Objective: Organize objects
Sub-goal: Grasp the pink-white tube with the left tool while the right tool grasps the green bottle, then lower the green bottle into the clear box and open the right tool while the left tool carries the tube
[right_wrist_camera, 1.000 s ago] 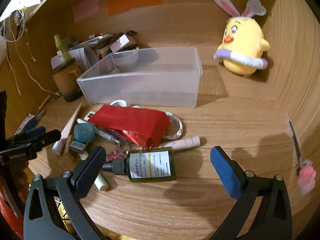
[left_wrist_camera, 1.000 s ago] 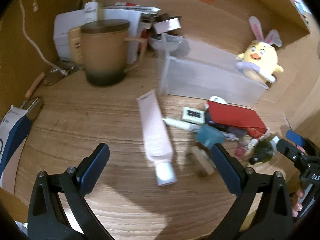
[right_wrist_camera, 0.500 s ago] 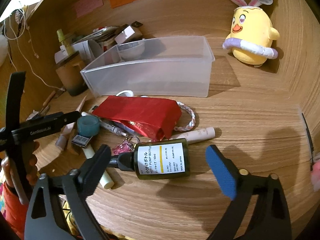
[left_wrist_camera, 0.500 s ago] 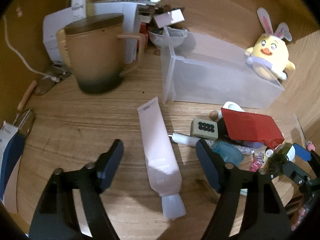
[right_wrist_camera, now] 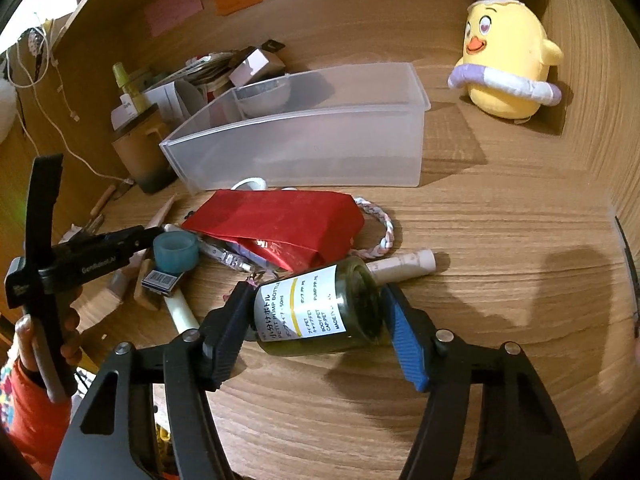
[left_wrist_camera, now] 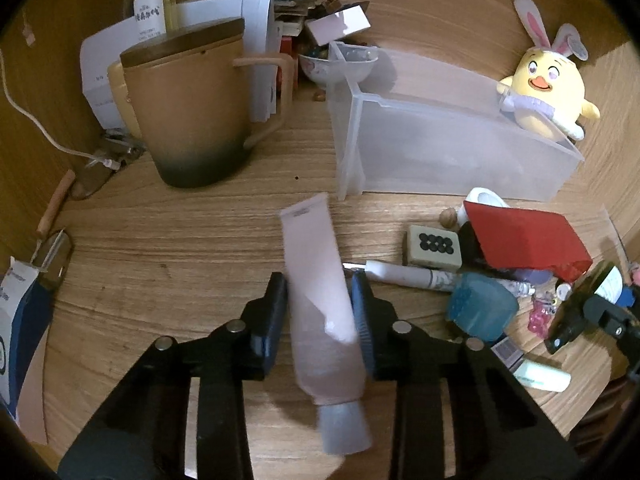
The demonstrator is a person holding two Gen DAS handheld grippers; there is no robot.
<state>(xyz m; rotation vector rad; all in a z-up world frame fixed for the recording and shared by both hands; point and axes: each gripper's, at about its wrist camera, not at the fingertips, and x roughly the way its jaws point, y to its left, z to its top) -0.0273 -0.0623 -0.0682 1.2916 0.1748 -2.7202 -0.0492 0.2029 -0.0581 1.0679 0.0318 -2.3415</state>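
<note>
A pale pink tube [left_wrist_camera: 316, 280] lies on the wooden desk, cap toward the camera. My left gripper [left_wrist_camera: 320, 304] straddles its middle; the jaws are closing and both pads touch the tube's sides. A dark green pump bottle [right_wrist_camera: 320, 312] with a white and yellow label lies on its side. My right gripper [right_wrist_camera: 316, 300] is closing along its length, one pad over the neck end and the other against the base. A clear plastic bin [right_wrist_camera: 304, 148] stands empty behind the clutter.
A red packet [right_wrist_camera: 280, 220], teal tape roll [left_wrist_camera: 480, 308], mahjong tile [left_wrist_camera: 434, 246], white pen [left_wrist_camera: 408, 276], braided bracelet [right_wrist_camera: 384, 232] and cream stick [right_wrist_camera: 404, 262] lie in a pile. A lidded brown mug [left_wrist_camera: 188, 112] stands back left, a yellow plush chick [right_wrist_camera: 508, 64] back right. A person's hand holds the left tool.
Both pairs of jaws have closed in from wide open. The left gripper moved forward over the pink tube; the right one now hugs the green bottle, which has turned slightly.
</note>
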